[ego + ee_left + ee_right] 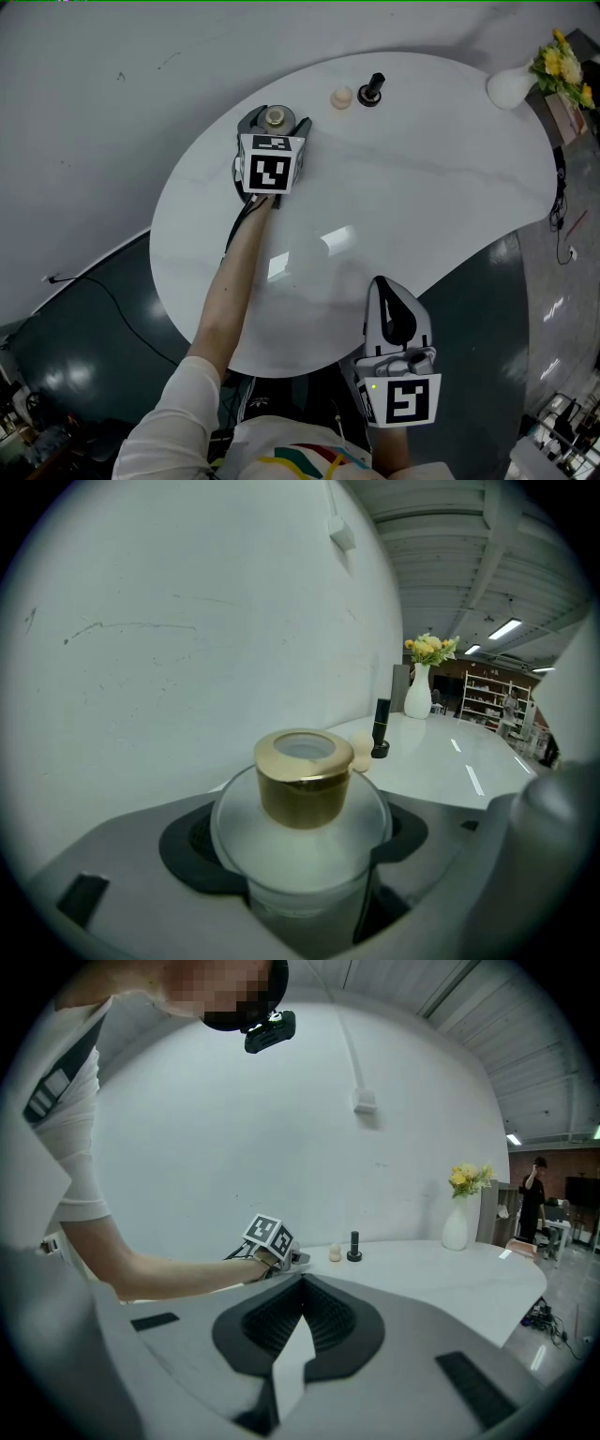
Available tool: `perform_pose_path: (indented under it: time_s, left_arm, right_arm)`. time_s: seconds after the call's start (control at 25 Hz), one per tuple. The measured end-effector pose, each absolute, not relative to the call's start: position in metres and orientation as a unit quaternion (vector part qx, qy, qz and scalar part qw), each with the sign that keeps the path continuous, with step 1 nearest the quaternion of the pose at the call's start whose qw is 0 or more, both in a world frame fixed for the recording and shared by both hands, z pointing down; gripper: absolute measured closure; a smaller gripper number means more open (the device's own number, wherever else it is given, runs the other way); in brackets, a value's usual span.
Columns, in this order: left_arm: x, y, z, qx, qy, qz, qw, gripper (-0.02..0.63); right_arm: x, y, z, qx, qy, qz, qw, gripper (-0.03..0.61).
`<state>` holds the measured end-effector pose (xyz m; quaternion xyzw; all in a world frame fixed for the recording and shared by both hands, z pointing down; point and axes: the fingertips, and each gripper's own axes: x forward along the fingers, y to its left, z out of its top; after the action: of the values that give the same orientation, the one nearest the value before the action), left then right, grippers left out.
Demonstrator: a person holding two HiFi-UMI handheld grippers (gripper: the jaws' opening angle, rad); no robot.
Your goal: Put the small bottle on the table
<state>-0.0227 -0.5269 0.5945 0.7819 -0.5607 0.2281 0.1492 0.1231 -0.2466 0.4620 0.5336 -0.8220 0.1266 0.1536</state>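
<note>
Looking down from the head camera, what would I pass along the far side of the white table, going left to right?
left gripper holding the small bottle → cream knob → black upright piece → white vase → yellow flowers

1. A small cream round piece point(342, 97) sits just beside a black upright piece point(372, 90).
2. A white vase point(509, 87) holds yellow flowers point(563, 63).
3. A black cable point(111, 295) trails across the dark floor point(75, 356).

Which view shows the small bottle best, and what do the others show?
The left gripper view: the small bottle fills the centre, gold cap and frosted body between the fingers. The head view shows just its cap. In the right gripper view the left gripper hides it.
</note>
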Motion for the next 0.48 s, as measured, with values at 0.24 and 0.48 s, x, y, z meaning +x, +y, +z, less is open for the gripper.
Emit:
perform_pose_path:
  time_s: [0.24, 0.48]
  left_arm:
    - [-0.023, -0.526, 0.587, 0.782, -0.572, 0.198, 0.148, 0.258]
    - [-0.027, -0.521, 0.579, 0.776, -0.586, 0.202, 0.122, 0.258]
  right_arm:
    - [0.127, -0.242, 0.453, 0.538, -0.821, 0.121, 0.148, 0.568]
    - [0.128, -0.241, 0.440, 0.544, -0.819, 0.110, 0.147, 0.568]
